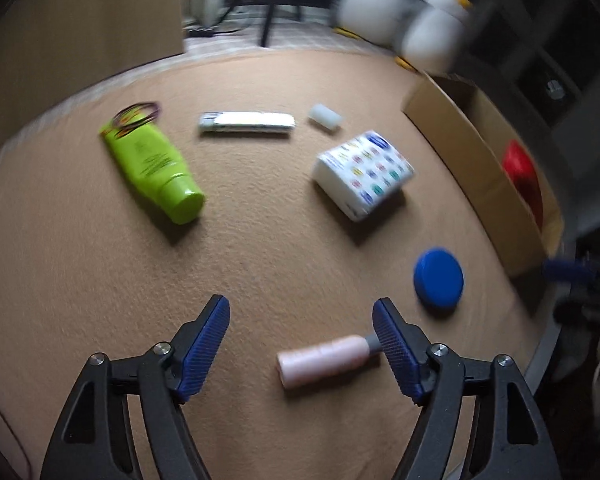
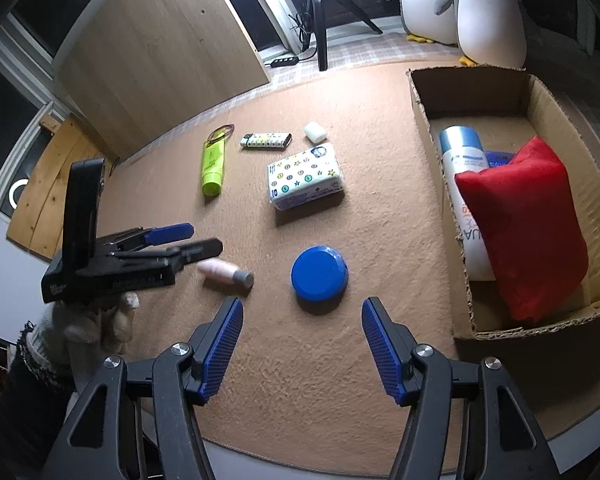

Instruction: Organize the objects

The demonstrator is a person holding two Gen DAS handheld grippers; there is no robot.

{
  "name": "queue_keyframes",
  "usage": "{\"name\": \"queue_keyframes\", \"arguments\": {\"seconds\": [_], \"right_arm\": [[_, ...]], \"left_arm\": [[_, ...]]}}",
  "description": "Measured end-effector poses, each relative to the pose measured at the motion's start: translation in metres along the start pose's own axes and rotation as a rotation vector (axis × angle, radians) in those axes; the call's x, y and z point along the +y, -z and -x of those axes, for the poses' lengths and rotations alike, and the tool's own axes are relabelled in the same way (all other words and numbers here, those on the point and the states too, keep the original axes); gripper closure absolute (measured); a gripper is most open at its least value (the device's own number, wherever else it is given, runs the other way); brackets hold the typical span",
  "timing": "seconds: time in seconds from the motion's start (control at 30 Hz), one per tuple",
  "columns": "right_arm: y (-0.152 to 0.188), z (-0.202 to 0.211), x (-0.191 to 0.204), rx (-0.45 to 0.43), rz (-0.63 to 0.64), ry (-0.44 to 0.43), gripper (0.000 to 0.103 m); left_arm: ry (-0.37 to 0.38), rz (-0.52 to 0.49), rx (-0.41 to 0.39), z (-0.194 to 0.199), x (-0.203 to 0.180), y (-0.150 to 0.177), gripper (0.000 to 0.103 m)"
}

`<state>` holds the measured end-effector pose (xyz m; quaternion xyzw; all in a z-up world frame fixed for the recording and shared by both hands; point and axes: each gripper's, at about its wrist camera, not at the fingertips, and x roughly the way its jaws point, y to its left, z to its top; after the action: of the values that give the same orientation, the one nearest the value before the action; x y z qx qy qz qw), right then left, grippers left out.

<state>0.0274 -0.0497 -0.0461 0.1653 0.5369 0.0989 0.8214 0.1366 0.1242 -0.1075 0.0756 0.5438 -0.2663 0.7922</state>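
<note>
Left hand-held gripper: jaws spread wide, empty, poised over pink spool lying on its side on tabletop; spool's grey end close to one blue pad, contact unclear. Right hand-held gripper: jaws parted, grasping nothing, just short of blue round lid. Cardboard box at right edge of tabletop, containing red pouch lying over white spray can. Outside box, spread across tabletop: green tube, rubber bands at its far end, patterned lighter, small white block, tissue pack.
</note>
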Motion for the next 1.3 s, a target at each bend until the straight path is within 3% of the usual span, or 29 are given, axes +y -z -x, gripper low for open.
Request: {"name": "queue_keyframes", "arguments": {"seconds": [0.23, 0.37, 0.93, 1.23, 1.3], "right_arm": [[0.005, 0.001, -0.001, 0.004, -0.014, 0.005, 0.045], [0.008, 0.001, -0.004, 0.008, -0.032, 0.004, 0.045], [0.013, -0.004, 0.002, 0.022, -0.036, 0.006, 0.045], [0.014, -0.005, 0.002, 0.023, -0.037, 0.013, 0.045], [0.014, -0.006, 0.002, 0.025, -0.038, 0.014, 0.045]], "left_arm": [[0.023, -0.182, 0.028, 0.007, -0.028, 0.017, 0.026], [-0.011, -0.252, 0.036, 0.01, -0.036, 0.03, 0.026], [-0.085, -0.292, 0.038, -0.017, -0.028, 0.026, 0.027], [-0.061, -0.261, 0.042, -0.024, -0.03, 0.023, 0.049], [-0.061, -0.25, 0.039, -0.025, -0.031, 0.023, 0.058]]}}
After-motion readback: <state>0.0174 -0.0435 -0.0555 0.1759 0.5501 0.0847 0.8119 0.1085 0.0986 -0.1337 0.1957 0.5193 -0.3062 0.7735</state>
